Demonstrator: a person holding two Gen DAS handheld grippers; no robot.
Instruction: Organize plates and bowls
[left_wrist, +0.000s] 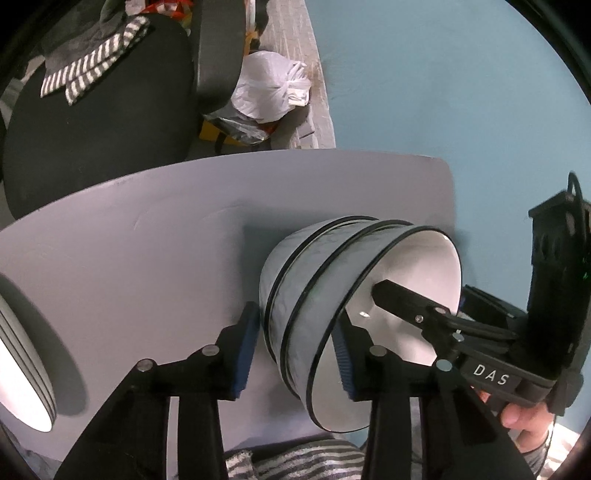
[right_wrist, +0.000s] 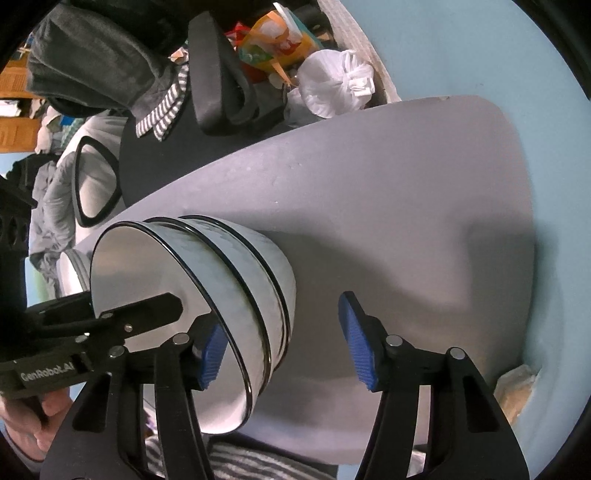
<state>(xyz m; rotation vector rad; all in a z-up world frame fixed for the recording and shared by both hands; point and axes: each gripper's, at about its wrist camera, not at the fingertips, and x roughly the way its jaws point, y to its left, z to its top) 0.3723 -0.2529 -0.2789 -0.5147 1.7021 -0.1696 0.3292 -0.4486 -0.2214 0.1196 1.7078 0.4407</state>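
Bowls (left_wrist: 314, 295) nested, mid-frame on bench (left_wrist: 147, 240) | left claw (left_wrist: 295, 349) spread, straddling stack wall | right claw (right_wrist: 282, 341) likewise parted | I'd watch: uneven squeeze could tip stack off near edge.

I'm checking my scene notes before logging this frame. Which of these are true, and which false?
1. Three bowls are nested in one stack. True.
2. Their rims are red. False: the rims are black.
3. The left gripper and the right gripper each have one finger inside the top bowl. True.
4. The right gripper's outer finger presses on the stack. False: bare table shows between them.
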